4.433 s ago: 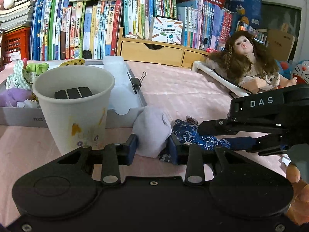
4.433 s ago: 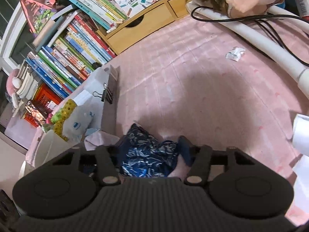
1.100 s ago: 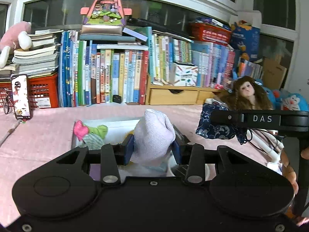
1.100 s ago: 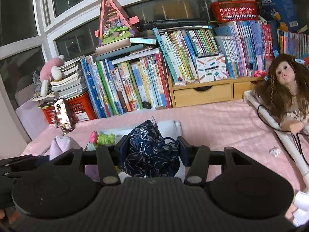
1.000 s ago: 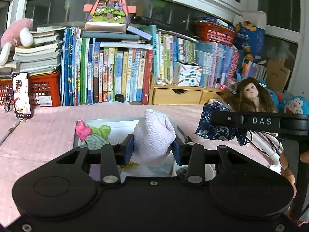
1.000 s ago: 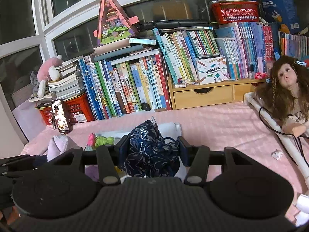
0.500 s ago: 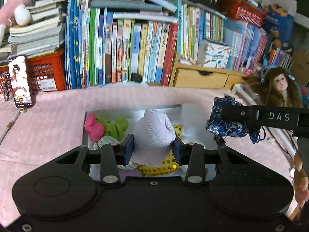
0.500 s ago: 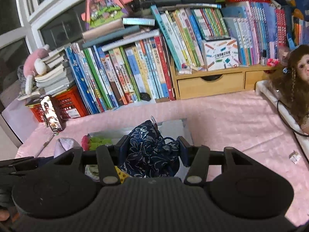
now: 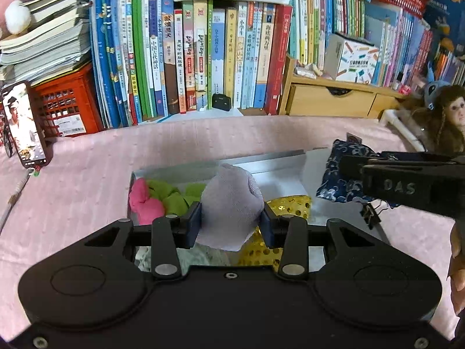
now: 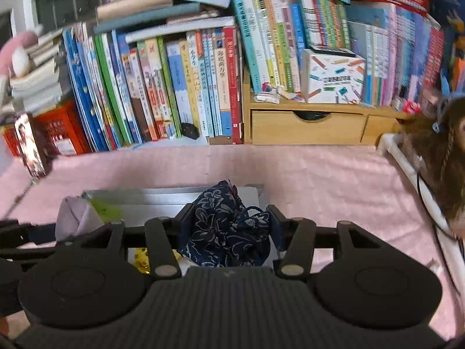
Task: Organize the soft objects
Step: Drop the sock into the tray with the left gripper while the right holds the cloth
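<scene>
Left wrist view alone shows pink plush (image 9: pixel 142 200) and sequinned gold fabric (image 9: pixel 287 203) inside the grey tray (image 9: pixel 221 161). Left gripper (image 9: pixel 231 221) clamps a fuzzy lilac cloth (image 9: pixel 229 200) over it; right gripper (image 10: pixel 228 228) clamps a navy floral pouch (image 10: pixel 226 226).

Left gripper (image 9: pixel 231 222): clamped on a lilac cloth (image 9: pixel 231 203), above the tray (image 9: pixel 221 164).
Right gripper (image 9: pixel 343 171): grips a navy pouch (image 9: pixel 334 174) over the tray's right end.
Tray: pink and green cloths (image 9: pixel 158 196), gold sequin piece (image 9: pixel 290 203).
Worktop (image 9: pixel 87 174): pink cover, phone (image 9: pixel 24 125) at left.
</scene>
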`<act>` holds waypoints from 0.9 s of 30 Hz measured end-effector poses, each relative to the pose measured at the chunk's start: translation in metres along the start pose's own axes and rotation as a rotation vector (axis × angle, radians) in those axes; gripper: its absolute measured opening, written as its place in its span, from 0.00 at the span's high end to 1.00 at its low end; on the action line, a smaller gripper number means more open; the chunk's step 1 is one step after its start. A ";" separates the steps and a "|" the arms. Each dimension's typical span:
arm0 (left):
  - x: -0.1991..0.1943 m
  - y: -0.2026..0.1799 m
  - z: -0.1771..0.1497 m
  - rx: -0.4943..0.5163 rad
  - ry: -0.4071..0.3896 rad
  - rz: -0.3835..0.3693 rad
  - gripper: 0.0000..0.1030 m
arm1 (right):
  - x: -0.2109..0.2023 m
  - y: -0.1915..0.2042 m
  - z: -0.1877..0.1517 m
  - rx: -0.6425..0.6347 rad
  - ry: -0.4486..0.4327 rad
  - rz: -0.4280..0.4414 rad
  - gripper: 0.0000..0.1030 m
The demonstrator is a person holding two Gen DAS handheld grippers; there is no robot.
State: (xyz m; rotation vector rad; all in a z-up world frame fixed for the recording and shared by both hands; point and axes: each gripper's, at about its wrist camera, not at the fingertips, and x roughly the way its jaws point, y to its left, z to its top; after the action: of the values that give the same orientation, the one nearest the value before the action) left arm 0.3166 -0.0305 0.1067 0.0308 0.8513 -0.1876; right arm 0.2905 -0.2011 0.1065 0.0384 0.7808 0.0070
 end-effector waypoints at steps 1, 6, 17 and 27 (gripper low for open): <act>0.003 0.000 0.001 0.002 0.005 0.001 0.62 | 0.004 0.003 0.001 -0.018 0.006 -0.005 0.45; 0.020 0.002 0.006 -0.021 0.044 -0.020 0.62 | 0.019 0.021 0.004 -0.125 0.013 -0.044 0.45; 0.050 0.006 -0.002 -0.052 0.137 -0.050 0.62 | 0.044 0.033 0.005 -0.168 0.071 -0.010 0.45; 0.060 0.008 -0.005 -0.059 0.169 -0.045 0.62 | 0.057 0.026 0.001 -0.135 0.146 0.013 0.45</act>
State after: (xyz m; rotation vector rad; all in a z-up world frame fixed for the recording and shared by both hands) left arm 0.3534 -0.0309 0.0579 -0.0280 1.0266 -0.2037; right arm 0.3315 -0.1738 0.0680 -0.0862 0.9246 0.0752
